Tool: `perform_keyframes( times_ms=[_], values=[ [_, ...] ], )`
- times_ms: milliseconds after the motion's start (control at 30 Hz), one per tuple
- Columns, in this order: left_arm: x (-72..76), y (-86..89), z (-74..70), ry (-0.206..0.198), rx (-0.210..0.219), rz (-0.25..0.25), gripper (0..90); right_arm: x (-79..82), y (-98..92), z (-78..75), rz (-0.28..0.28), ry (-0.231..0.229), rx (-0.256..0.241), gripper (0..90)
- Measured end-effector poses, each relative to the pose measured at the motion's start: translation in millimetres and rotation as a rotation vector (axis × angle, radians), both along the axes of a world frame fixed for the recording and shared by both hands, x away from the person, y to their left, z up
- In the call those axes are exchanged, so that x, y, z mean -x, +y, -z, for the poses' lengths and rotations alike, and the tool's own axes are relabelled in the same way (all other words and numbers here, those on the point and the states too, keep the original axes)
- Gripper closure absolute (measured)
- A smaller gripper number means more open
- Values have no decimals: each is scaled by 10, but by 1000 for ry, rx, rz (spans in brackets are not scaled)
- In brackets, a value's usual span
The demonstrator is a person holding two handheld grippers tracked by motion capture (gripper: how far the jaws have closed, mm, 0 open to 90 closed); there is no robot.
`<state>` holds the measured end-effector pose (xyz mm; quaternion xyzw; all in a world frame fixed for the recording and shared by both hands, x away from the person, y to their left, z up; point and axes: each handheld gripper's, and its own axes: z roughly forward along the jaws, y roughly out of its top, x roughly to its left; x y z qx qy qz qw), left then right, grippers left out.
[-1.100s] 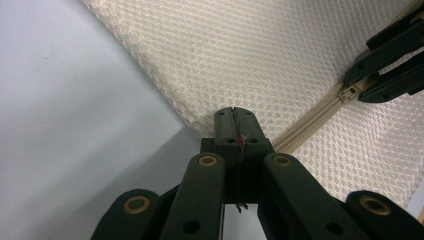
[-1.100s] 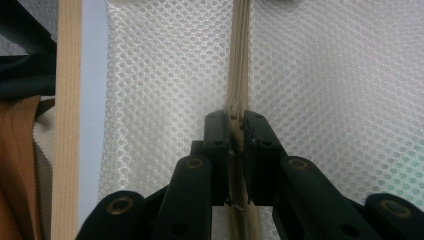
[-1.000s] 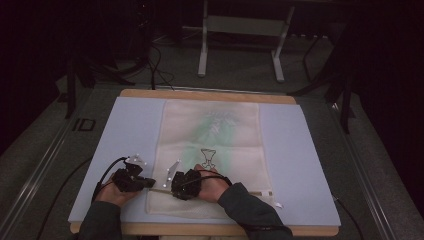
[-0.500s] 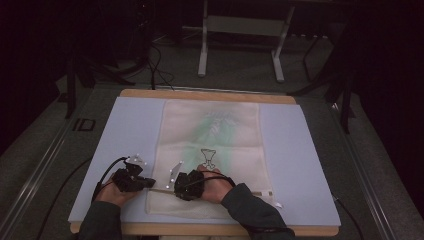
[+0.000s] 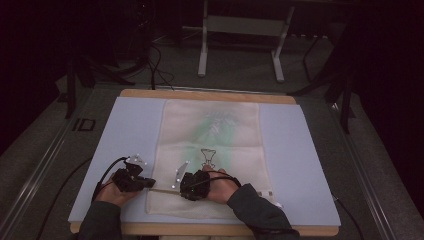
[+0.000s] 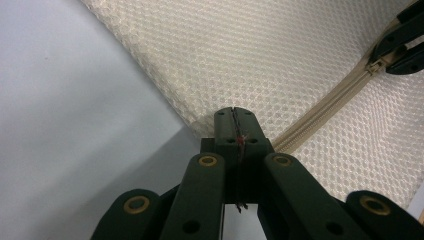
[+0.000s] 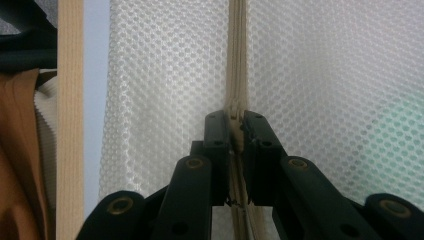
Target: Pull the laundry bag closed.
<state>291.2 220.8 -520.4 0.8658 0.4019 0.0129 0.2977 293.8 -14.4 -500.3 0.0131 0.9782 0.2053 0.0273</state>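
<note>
- Since the earlier high-view frames, I am seeing the right gripper [image 5: 192, 186] shifting very slightly along the near edge of the mesh bag [image 5: 210, 150]; the left gripper [image 5: 131, 179] is staying where it was at the bag's near left corner.
- The mesh bag is lying flat on the pale blue mat [image 5: 300, 150], lengthwise away from me, with its zipper [image 6: 320, 112] running across the near end, from left to right.
- I am holding the left gripper's jaws pressed together on the corner of the bag [image 6: 235, 117], right where the zipper tape ends; a thin red thread is showing in the seam between them.
- I am holding the right gripper's jaws [image 7: 235, 135] nearly together, pinching what looks like the zipper pull [image 7: 235, 107] on the tape; the pull itself is mostly hidden by the jaws.
- The relation I am working from: the zipper's long axis is lying in line between the two grippers, the left one anchoring its end and the right one just beside it along the track.
- In my judgement, the coming move is calling for the right gripper to be travelling along that axis, away from the left.
</note>
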Motion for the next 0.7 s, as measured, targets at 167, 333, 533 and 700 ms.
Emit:
perform_keyframes(
  times_ms=[167,333,533,700],
  values=[
    [1,0,1,-1,1,-1,900,-2,-35,-2,5,1,-3,823],
    [1,0,1,-1,1,-1,900,4,-78,-1,13,6,4,823],
    [0,3,3,-1,4,-2,900,6,-130,-16,13,5,11,823],
    [0,3,2,-1,3,-1,900,9,-170,-17,16,-2,10,822]
  ],
)
